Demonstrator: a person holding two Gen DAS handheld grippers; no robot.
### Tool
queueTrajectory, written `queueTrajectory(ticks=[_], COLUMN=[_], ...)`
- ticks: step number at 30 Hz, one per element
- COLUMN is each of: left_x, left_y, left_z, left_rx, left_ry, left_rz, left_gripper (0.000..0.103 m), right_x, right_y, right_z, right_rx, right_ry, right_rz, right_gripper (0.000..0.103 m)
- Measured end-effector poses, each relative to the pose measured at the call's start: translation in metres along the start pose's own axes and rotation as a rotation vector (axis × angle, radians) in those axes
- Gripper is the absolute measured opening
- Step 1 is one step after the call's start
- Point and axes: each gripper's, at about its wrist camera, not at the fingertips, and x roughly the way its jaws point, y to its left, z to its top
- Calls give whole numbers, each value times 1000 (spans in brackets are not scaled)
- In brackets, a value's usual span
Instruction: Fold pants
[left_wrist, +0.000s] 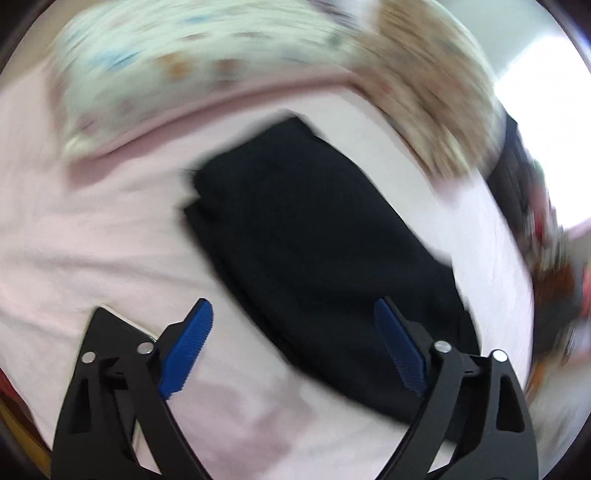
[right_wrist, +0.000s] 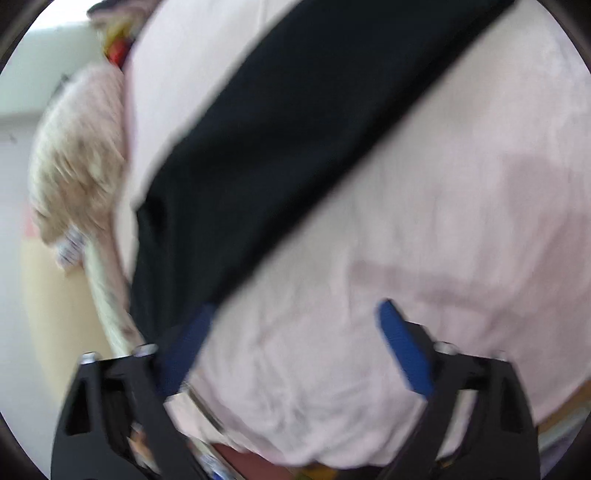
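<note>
Black pants (left_wrist: 314, 251) folded into long band, lying flat on pink sheet (left_wrist: 92, 229) – patterned pillow (left_wrist: 192, 62) at far side. Left gripper (left_wrist: 293, 343) spread wide above pants' near end, nothing pinched. Right gripper (right_wrist: 295, 347) also spread – over bare sheet, pants (right_wrist: 295, 129) just beyond its left pad (right_wrist: 184, 350). Both views blurred.

The black fabric pants (left_wrist: 314, 251) lay folded into a long, narrow, flat bundle on the pale pink bedsheet (left_wrist: 74, 236), running diagonally across it. In the right wrist view they (right_wrist: 295, 140) appeared as a dark slanted band, blurred.
</note>
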Motion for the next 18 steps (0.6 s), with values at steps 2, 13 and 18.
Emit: queueTrajectory(ticks=[2, 13, 18], left_x=[4, 105, 156], left_y=[-40, -169, -209], left_z=[-16, 15, 45], left_rx=[128, 207, 263], left_ry=[24, 274, 382], left_rz=[-34, -284, -374], left_gripper=[99, 100, 100], right_x=[3, 95, 149], right_y=[17, 186, 223], right_z=[26, 63, 52], right_rx=[-47, -567, -789], right_ry=[-20, 33, 132], right_rz=[89, 127, 27], right_gripper=[78, 73, 73])
